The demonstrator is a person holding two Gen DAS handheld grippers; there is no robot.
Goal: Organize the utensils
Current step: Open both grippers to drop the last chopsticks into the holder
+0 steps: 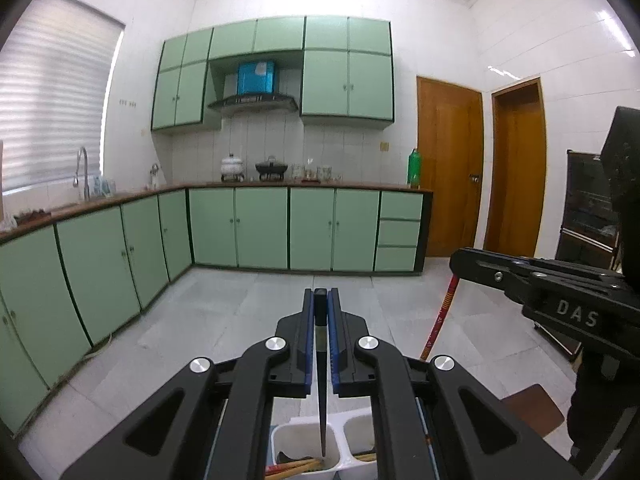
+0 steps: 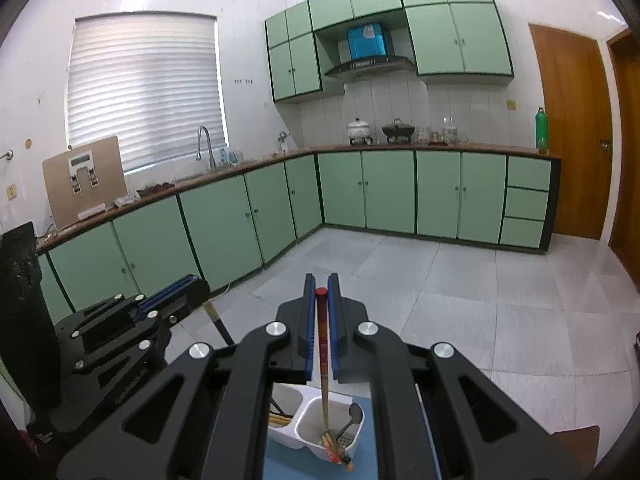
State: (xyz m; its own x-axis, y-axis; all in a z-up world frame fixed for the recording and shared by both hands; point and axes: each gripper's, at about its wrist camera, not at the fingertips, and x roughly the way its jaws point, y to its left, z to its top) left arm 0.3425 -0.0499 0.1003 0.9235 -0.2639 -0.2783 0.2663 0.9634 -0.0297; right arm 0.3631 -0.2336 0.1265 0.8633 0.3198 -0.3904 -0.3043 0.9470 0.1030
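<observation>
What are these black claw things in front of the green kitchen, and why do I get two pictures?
They are two hand-held grabbing tools, one in each of a person's hands, with a wide-angle camera on each looking forward along its jaws. One picture is from the left tool, the other from the right, so each tool also shows at the edge of the other's view.

The left gripper is shut on a dark chopstick whose tip hangs over one compartment of a white utensil holder. The right gripper is shut on a red-topped chopstick reaching down into the other compartment, where a metal spoon and more chopsticks already lie. The holder sits on a blue mat.
</observation>
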